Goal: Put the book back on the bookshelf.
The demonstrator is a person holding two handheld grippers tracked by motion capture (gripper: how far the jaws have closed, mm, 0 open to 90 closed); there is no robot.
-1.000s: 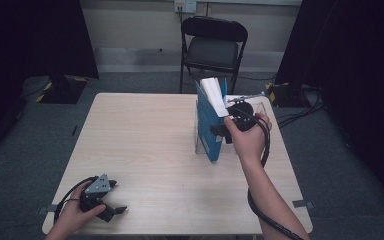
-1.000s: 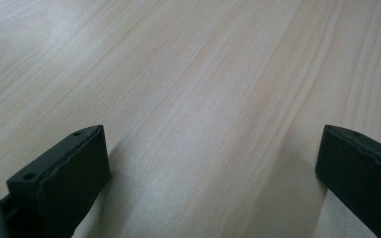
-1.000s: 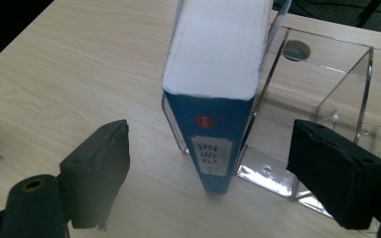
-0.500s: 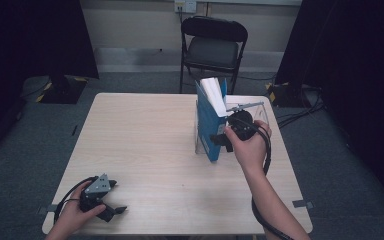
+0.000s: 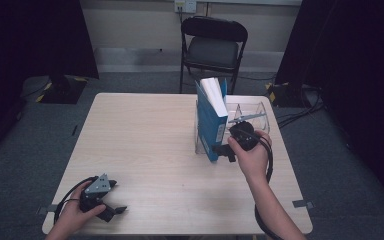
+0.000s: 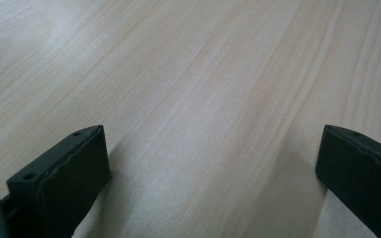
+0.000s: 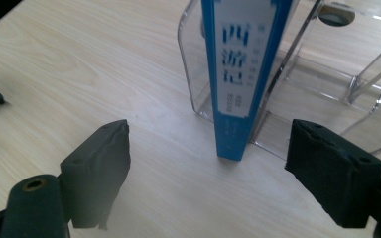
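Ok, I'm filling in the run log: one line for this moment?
right hand-held gripper: open, facing blue book | book: upright in clear rack | left hand-held gripper: open over table

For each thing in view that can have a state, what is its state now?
Blue book: upright, standing in the clear rack, spine toward the right hand-held gripper.
Clear rack: upright on the table, other slots empty.
Right hand-held gripper: open, book spine between its jaws, not touching.
Left hand-held gripper: open, holding nothing, low over the table.
Chair: unfolded, empty.
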